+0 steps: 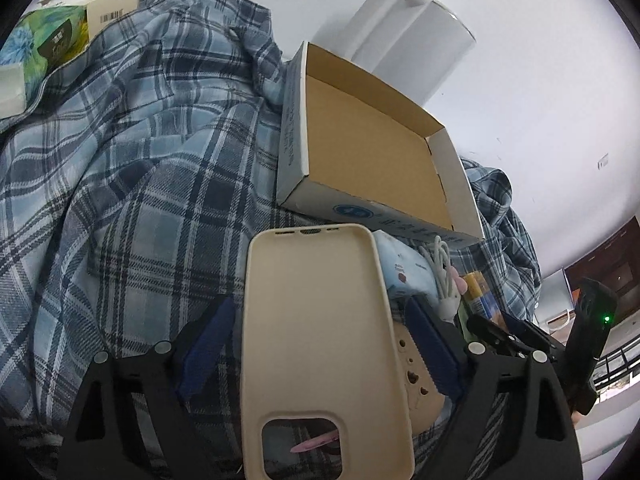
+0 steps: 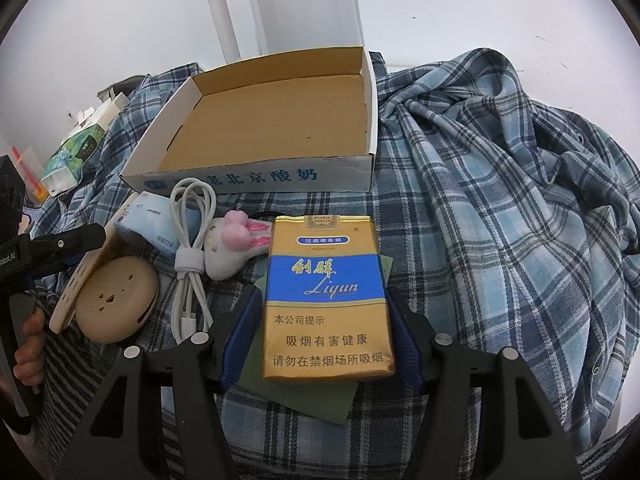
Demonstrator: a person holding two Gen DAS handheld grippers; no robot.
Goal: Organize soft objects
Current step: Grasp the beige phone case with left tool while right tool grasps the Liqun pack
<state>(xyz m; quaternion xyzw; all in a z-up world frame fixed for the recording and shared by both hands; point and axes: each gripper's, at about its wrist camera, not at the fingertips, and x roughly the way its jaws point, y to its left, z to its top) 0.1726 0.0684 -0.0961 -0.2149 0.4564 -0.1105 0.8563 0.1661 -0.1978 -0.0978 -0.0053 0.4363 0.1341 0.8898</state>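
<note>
left tongs [image 1: 320,344] stand wide, blue pads on either side of a beige phone case [image 1: 324,344]; the case sits between them, open side up, camera cutout nearest the lens. there is a visible gap at the left pad, and the right pad is close to the case edge; contact cannot be told, so no firm grip is seen. right tongs [image 2: 320,332] hold a yellow-and-blue cigarette pack [image 2: 326,300] upright between the blue pads, both pads right at its side edges, so it reads as gripped. a green card [image 2: 304,392] lies under the pack.

everything lies on a blue plaid shirt [image 2: 500,200] spread over the white worktop [image 1: 540,80]. an open cardboard box [image 2: 276,132] with nothing inside sits beyond both tongs, and a white jug [image 2: 296,12] is behind it.

the right view alone shows the row in front of the box: blue tissue packet [image 2: 148,224], coiled white cable [image 2: 192,256], small white plush with pink ears [image 2: 232,248], and round beige case [image 2: 116,304] with the phone case leaning on its edge beside it. it also shows the left tongs [image 2: 64,248] from the side and fingers [image 2: 28,352] on the handle at the left edge.

the left view alone shows the phone case's inner face and, top left, a green tissue pack [image 1: 44,44] and a white carton [image 1: 112,4] on the shirt. it shows the cable and the tissue packet only partly, behind the case.
</note>
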